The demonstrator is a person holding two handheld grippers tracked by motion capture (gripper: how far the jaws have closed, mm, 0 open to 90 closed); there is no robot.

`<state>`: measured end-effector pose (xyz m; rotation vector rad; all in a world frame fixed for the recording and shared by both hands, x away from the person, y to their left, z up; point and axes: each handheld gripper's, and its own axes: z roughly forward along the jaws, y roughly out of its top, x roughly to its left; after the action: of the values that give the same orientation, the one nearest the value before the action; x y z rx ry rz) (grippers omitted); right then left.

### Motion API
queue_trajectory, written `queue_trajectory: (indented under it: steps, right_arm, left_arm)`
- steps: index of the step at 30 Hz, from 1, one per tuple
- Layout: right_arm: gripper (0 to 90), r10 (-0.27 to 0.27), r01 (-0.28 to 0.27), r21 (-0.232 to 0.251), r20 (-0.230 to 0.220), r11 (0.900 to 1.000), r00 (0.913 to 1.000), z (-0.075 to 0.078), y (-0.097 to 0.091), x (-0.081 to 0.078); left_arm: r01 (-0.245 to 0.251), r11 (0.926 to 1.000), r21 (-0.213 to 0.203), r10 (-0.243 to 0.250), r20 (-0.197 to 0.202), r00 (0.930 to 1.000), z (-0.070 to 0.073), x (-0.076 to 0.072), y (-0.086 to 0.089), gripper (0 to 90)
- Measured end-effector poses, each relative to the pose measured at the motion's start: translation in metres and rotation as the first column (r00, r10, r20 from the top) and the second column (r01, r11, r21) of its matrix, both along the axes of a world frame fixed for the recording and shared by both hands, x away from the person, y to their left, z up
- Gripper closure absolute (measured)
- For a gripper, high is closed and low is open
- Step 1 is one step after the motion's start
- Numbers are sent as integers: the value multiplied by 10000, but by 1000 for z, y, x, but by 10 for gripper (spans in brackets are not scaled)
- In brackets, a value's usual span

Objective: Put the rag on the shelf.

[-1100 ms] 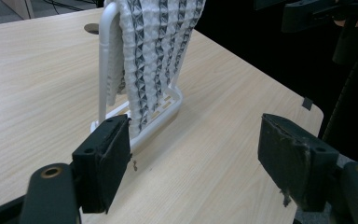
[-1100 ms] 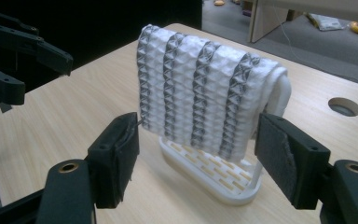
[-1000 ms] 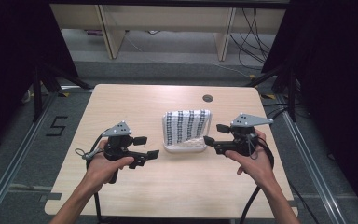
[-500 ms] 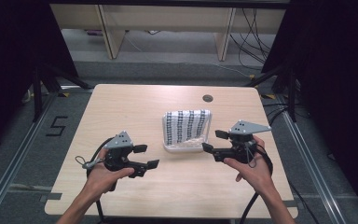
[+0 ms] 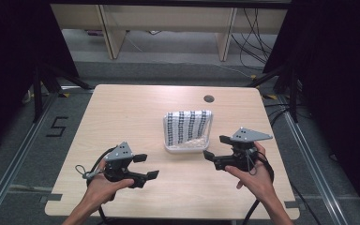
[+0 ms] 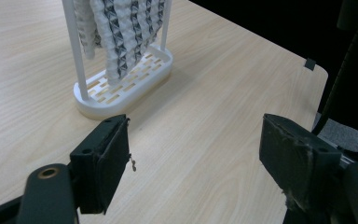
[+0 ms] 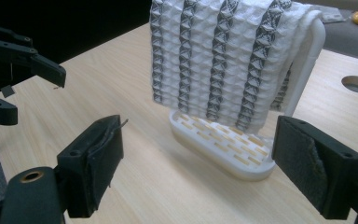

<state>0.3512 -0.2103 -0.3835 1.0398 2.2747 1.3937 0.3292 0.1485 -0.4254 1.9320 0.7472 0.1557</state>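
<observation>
white rack point(image 5: 187, 146) upright, long axis toward far edge

Even overhead light on table point(image 5: 136, 117); surroundings beyond table near black. Soft shadow beside rack point(image 6: 121, 91) base. Gripper views sharp at rack, slightly soft toward frame edges.

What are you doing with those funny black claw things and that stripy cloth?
A person holds a claw tool in each hand at a wooden table. A stripy cloth hangs over a small white rack in the middle. The left gripper and the right gripper sit on either side of the rack, both open and holding nothing. The right one's jaws have just been opening. Nothing touches the cloth yet.
</observation>
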Motion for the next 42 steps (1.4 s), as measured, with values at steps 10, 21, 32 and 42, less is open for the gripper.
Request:
queue_trajectory:
  steps: [10, 21, 32, 42]
  right_arm:
    - [174, -11, 11, 31, -68, 10000, 10000, -10, -2, -8]
    - [176, 31, -32, -147, -81, 9999, 10000, -29, -7, -15]
    - [176, 68, -70, -63, -353, 10000, 9994, -47, -10, -26]
    - [180, 122, -147, -366, -679, 9992, 9976, -68, -9, -39]
  left_arm:
    - [-157, 9997, 177, 157, -10, 9999, -11, -7, 2, 234]
    - [-2, 9998, 204, 4, -112, 9999, -25, -16, 3, 222]
    - [-86, 9996, 271, 90, -148, 9999, -40, -28, 9, 184]
    - [-313, 9973, 666, 298, 243, 9993, -51, -41, 17, 175]
